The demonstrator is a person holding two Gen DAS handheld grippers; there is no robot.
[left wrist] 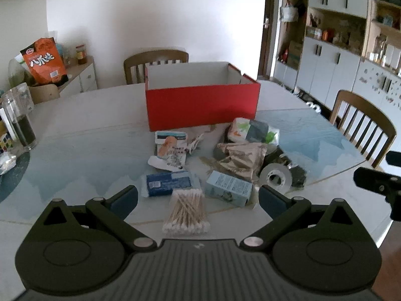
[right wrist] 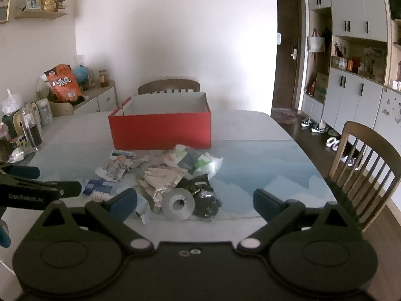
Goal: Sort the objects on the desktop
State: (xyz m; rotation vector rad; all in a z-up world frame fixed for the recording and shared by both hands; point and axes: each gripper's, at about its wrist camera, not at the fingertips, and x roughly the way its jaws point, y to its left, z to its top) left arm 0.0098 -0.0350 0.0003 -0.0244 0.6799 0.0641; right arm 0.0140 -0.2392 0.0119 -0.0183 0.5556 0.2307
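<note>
An open red box (left wrist: pixel 203 105) (right wrist: pixel 160 130) stands at the table's middle; its inside looks empty. In front of it lies a pile: a pack of cotton swabs (left wrist: pixel 186 212), a blue tissue pack (left wrist: pixel 168 183), a light blue carton (left wrist: pixel 228 192), a roll of grey tape (left wrist: pixel 275 176) (right wrist: pixel 178 204), crumpled brown paper (left wrist: pixel 243 159) (right wrist: pixel 160 178), white wrappers (left wrist: pixel 170 150) and a tissue pack (left wrist: pixel 253 130). My left gripper (left wrist: pixel 198 198) is open above the swabs. My right gripper (right wrist: pixel 195 202) is open just short of the tape roll. Both are empty.
Wooden chairs stand behind the box (left wrist: pixel 155 62) and at the right (left wrist: pixel 363 130). A glass jar (left wrist: pixel 18 123) and small items stand at the table's left edge. A sideboard with an orange snack bag (left wrist: pixel 43 61) is at the back left. Cabinets line the right wall.
</note>
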